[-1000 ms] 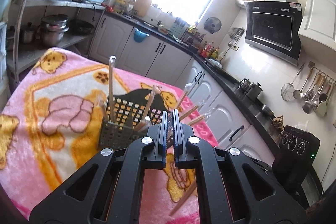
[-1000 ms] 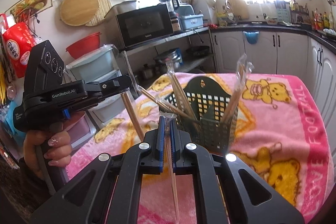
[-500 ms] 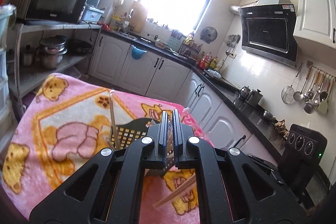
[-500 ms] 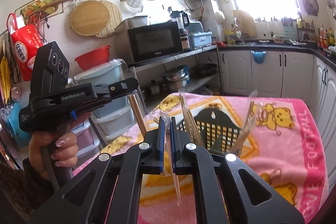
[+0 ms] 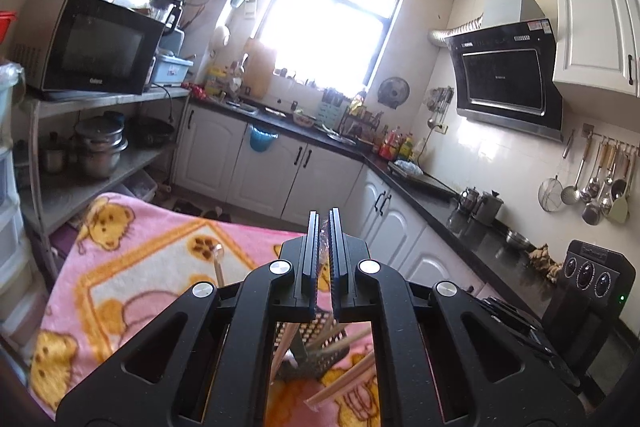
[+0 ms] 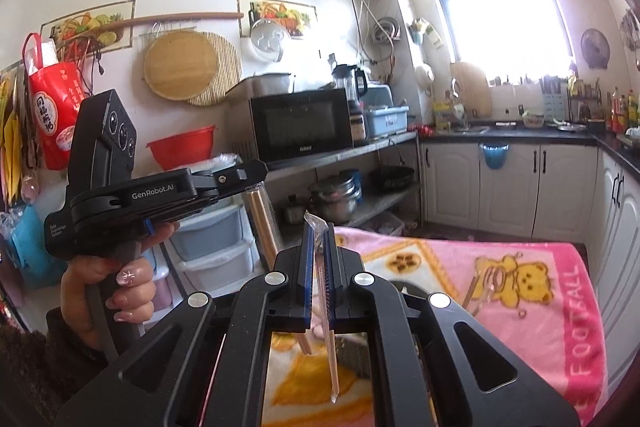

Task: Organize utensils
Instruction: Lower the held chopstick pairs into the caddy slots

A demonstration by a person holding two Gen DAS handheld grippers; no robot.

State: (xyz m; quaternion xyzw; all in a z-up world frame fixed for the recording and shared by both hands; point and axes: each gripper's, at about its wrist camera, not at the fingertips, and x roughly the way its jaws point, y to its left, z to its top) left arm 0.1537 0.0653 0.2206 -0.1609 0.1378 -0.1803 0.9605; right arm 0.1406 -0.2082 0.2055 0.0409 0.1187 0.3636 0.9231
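My left gripper (image 5: 324, 227) is shut on the plastic sleeve of a wrapped pair of wooden chopsticks (image 5: 344, 383), whose lower end hangs under the jaws. In the right wrist view that left gripper (image 6: 256, 173) is held up at the left by a hand, with the wrapped chopsticks (image 6: 262, 223) dangling from it. My right gripper (image 6: 318, 233) is shut on a thin, clear-wrapped chopstick (image 6: 330, 355) that points down. The dark slotted utensil basket (image 5: 316, 343) sits on the pink blanket below both grippers, mostly hidden by them. More wrapped chopsticks (image 6: 486, 287) stand in it.
A pink bear-print blanket (image 5: 140, 279) covers the table. A shelf rack with a microwave (image 5: 84, 47) and pots (image 5: 100, 147) stands behind it at the left. White cabinets and a dark counter (image 5: 420, 183) run along the far and right walls. Plastic drawers (image 6: 212, 239) stand beside the table.
Both grippers have risen, each still shut on its wrapped chopsticks. The basket has sunk from mid-view to almost out of sight beneath the jaws, and more of the walls shows.
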